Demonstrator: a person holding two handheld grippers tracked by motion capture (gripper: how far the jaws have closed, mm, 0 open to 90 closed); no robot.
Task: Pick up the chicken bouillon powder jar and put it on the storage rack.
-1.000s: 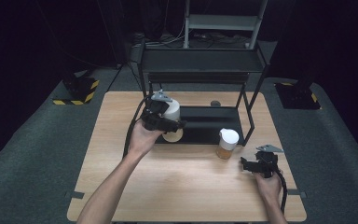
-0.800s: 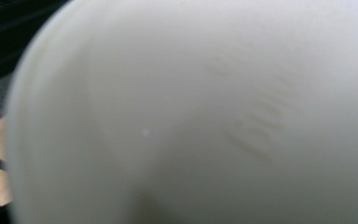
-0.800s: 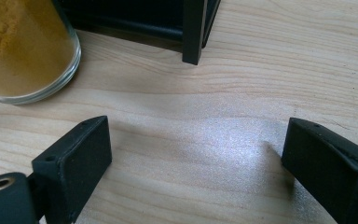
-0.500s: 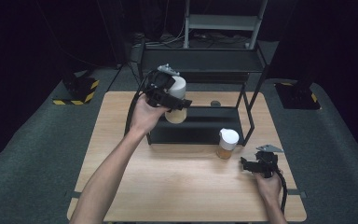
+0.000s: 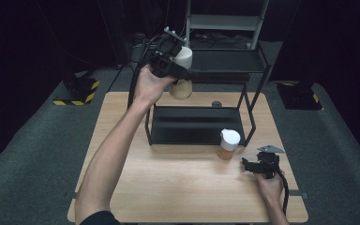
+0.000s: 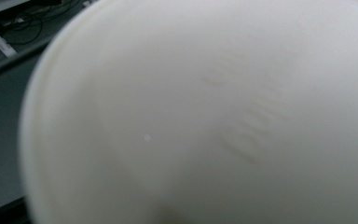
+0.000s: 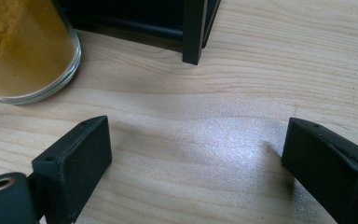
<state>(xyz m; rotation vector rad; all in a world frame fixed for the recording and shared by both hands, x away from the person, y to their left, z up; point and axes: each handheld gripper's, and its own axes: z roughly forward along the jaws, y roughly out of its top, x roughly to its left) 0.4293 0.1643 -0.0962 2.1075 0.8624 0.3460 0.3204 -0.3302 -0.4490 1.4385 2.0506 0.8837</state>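
Note:
My left gripper [image 5: 180,70] is raised beside the upper shelf [image 5: 225,61] of a black rack, shut on a white-lidded jar [image 5: 182,75] of pale powder. In the left gripper view the jar's white lid [image 6: 205,116] sits right against the lens. A second white-lidded jar [image 5: 228,144] of yellow-orange powder stands on the wooden table in front of the rack; its glass base [image 7: 23,46] shows at the upper left of the right gripper view. My right gripper [image 5: 248,166] [image 7: 196,158] rests low over the table near that jar, open, nothing between its jaws.
The rack's lower shelf [image 5: 192,126] sits on the wooden table [image 5: 178,187], and one rack leg [image 7: 193,32] stands just ahead of my right gripper. A small dark disc [image 5: 216,104] lies behind the rack. A light metal shelf unit [image 5: 225,21] stands beyond the table.
My left hand has lifted the pale-powder jar from the rack's lower shelf up to the level of the upper shelf. The right gripper and the other jar have stayed put.

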